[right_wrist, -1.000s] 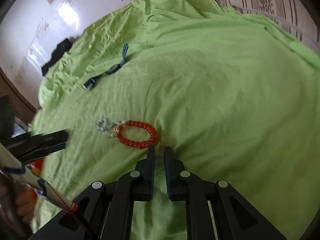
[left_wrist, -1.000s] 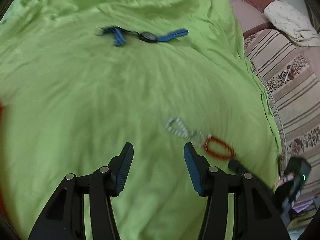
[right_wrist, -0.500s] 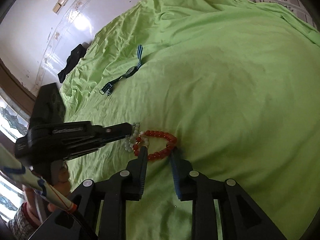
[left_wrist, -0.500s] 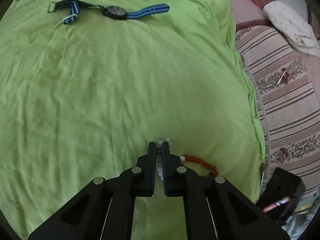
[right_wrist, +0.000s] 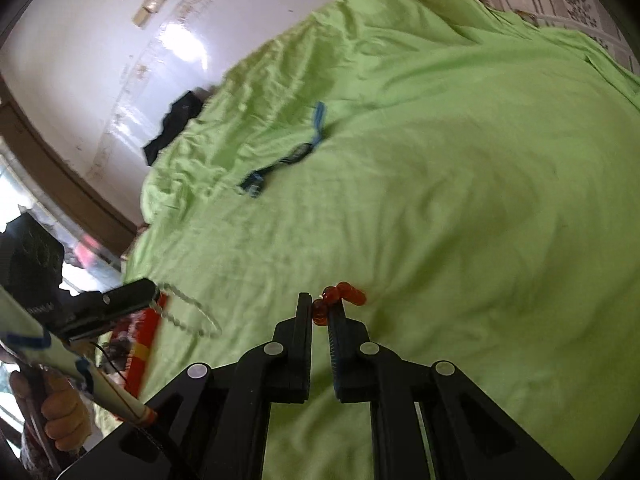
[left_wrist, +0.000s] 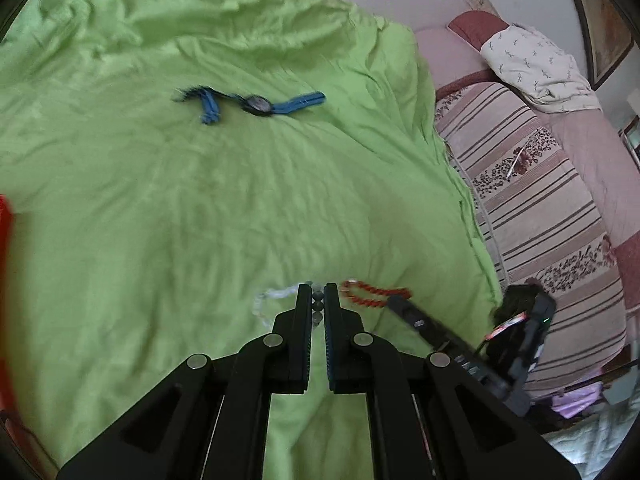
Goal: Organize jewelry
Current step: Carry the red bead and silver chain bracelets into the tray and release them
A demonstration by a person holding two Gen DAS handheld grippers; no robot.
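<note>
My left gripper (left_wrist: 317, 293) is shut on a pale bead bracelet (left_wrist: 264, 304); its loop hangs to the left of the fingers above the green bedsheet (left_wrist: 160, 200). In the right wrist view the same bracelet (right_wrist: 188, 316) dangles from the left gripper (right_wrist: 150, 290). My right gripper (right_wrist: 320, 304) is shut on a red bead bracelet (right_wrist: 344, 294), lifted off the sheet. It also shows in the left wrist view (left_wrist: 372, 295) held by the right gripper's fingers (left_wrist: 404, 308). A blue-strapped watch (left_wrist: 256, 105) lies farther back on the sheet.
A striped floral mattress (left_wrist: 540, 208) and a pillow (left_wrist: 532, 64) lie right of the sheet. A red object (right_wrist: 146, 340) shows at the bed's left edge. A dark cloth (right_wrist: 172, 124) lies near the wall.
Both bracelets, lying on the sheet touching each other, have been lifted and pulled apart. The right gripper shut on the red one. Both grippers rose.
</note>
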